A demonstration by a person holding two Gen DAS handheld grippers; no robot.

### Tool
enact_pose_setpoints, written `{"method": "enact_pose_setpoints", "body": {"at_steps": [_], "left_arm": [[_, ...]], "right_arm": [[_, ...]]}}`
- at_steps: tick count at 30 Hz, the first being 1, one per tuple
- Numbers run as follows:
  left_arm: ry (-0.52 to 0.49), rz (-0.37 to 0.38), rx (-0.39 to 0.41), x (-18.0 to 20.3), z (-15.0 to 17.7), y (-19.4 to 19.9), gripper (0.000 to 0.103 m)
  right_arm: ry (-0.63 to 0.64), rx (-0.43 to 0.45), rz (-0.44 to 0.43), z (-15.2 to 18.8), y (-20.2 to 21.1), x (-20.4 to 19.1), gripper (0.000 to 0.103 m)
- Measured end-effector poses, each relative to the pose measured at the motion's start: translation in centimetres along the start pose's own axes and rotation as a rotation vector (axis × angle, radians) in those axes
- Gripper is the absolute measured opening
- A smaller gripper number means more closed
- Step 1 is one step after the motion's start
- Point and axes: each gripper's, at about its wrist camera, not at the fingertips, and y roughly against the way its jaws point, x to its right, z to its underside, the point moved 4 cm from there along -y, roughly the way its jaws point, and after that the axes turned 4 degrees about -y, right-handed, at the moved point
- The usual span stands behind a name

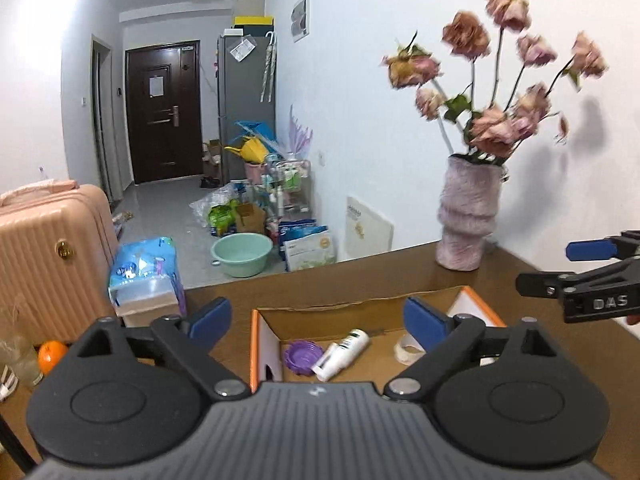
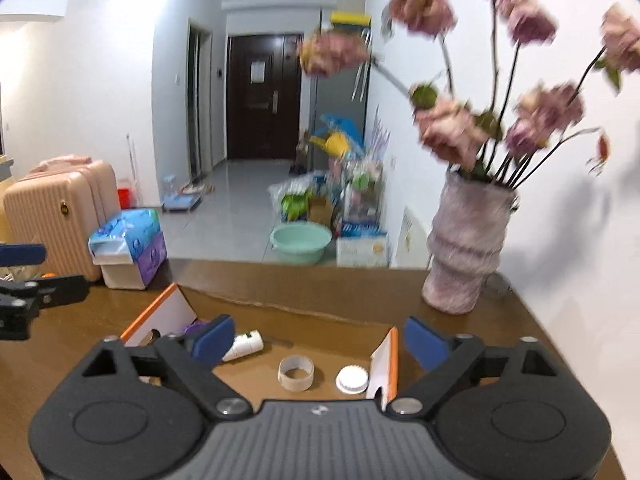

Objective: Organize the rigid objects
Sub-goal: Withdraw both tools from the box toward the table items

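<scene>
The box (image 1: 372, 312), an open cardboard carton with orange-edged white flaps, sat on the brown table (image 1: 360, 276), near the vase (image 1: 466, 216). Inside it lay a white bottle (image 1: 344, 354) on its side, a purple lid (image 1: 302, 356) just beside the bottle's cap end, a tape roll (image 2: 296, 373) standing on its rim, and a white ribbed cap (image 2: 352, 380) near the right flap.

The table was dark wood, set against a white wall. Past its far edge ran a grey tiled floor to a dark door (image 1: 162, 108), with a pink suitcase (image 1: 52, 248) at the left, a grey fridge (image 1: 246, 100), and a heap of bags and packets along the wall. A green basin (image 1: 242, 254) stood on the floor and looked empty. The ridged pinkish vase held dried pink roses (image 1: 500, 80). A tissue pack (image 1: 146, 276) rested at the table's left corner, and an orange (image 1: 52, 354) showed at the left edge.

The left gripper (image 1: 320, 320) hovered above the box with its blue pads spread wide and nothing between them. The right gripper (image 2: 320, 340) hung over the box likewise, jaws wide apart and empty.
</scene>
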Motion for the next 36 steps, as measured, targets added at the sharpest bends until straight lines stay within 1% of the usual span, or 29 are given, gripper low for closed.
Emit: {"method": "enact_pose_setpoints", "body": {"at_steps": [2,4,6,7,10,13,16,19,22,25,27,30,32,33,34,36], "left_arm": [[0.001,0.015,0.017,0.1,0.4,1.5,0.099],[-0.009,0.005,0.071,0.4,0.8,3.3,0.103],[-0.024,-0.001,0.125,0.8,1.2,4.7,0.103],[-0.031,-0.001,0.141,1.0,1.4,5.3,0.103],[-0.037,0.000,0.170,1.6,2.1,6.9,0.103],[-0.029,0.005,0.192,2.0,2.6,8.4,0.103],[-0.019,-0.010,0.215,2.1,3.3,9.8,0.103],[0.016,-0.020,0.241,1.9,4.6,11.8,0.103],[0.058,-0.017,0.263,1.9,6.7,13.9,0.103],[0.071,-0.015,0.271,2.0,8.8,15.6,0.103],[0.066,-0.028,0.273,2.0,10.1,16.6,0.103],[0.028,-0.070,0.268,2.2,12.0,18.2,0.103],[-0.017,-0.123,0.258,2.4,13.9,20.3,0.103],[-0.030,-0.129,0.284,2.5,15.0,21.6,0.103],[-0.043,-0.116,0.316,2.7,16.4,23.3,0.103],[-0.065,-0.118,0.347,3.1,18.9,26.0,0.103]], "right_arm": [[0.001,0.019,0.013,0.3,1.1,-0.1,0.093],[-0.019,0.047,0.003,0.8,2.2,-0.2,0.093],[-0.042,0.086,-0.008,1.5,3.5,-0.3,0.093],[-0.051,0.103,-0.012,1.9,3.9,-0.4,0.095],[-0.061,0.135,-0.036,3.1,5.4,-0.9,0.103],[-0.051,0.162,-0.055,4.3,6.9,-1.5,0.103],[-0.060,0.197,-0.062,5.0,8.3,-2.0,0.103],[-0.080,0.231,-0.071,6.2,9.9,-2.3,0.103],[-0.093,0.267,-0.088,8.2,11.3,-2.6,0.103],[-0.071,0.281,-0.085,10.1,12.4,-3.0,0.103],[-0.061,0.301,-0.079,11.4,13.5,-3.2,0.103],[-0.060,0.312,-0.080,13.1,15.0,-3.5,0.103],[-0.047,0.299,-0.071,14.8,16.4,-3.7,0.103],[-0.033,0.297,-0.077,15.7,17.2,-3.8,0.103],[-0.020,0.300,-0.086,16.9,18.1,-3.9,0.103],[-0.004,0.302,-0.106,19.3,20.0,-4.0,0.103]]}}
